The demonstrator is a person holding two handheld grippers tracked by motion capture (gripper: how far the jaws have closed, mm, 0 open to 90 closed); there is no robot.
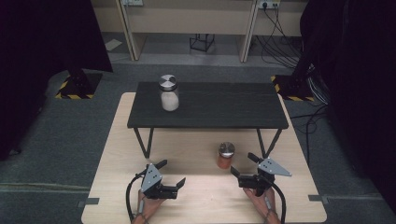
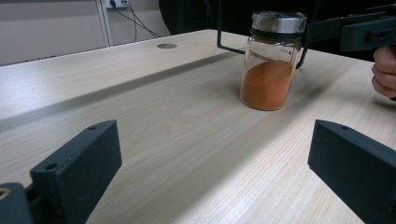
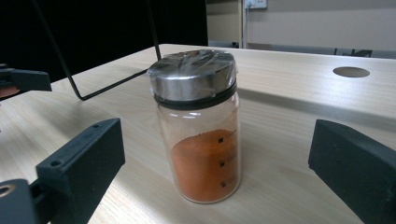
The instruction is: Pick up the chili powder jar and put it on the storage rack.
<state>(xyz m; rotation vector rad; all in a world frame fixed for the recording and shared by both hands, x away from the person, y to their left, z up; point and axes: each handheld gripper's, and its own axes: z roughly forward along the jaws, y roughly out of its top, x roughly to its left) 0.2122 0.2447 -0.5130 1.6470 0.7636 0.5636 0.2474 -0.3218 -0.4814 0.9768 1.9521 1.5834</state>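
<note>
An orange-powder jar [image 1: 226,155] with a steel lid is stood upright on the pale bench [image 1: 116,154], right of centre, near the dark raised shelf [image 1: 210,109]. The right tongs [image 1: 247,165] are held open just beside it, jaws spread either side without contact. The left tongs [image 1: 172,173] are held open, well apart to the left. A white-powder jar [image 1: 169,93] is seen on the shelf.

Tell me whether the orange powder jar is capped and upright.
Capped and upright: the orange powder jar stands on its base on the light table, its metal lid seated on top, film-wrapped.
</note>
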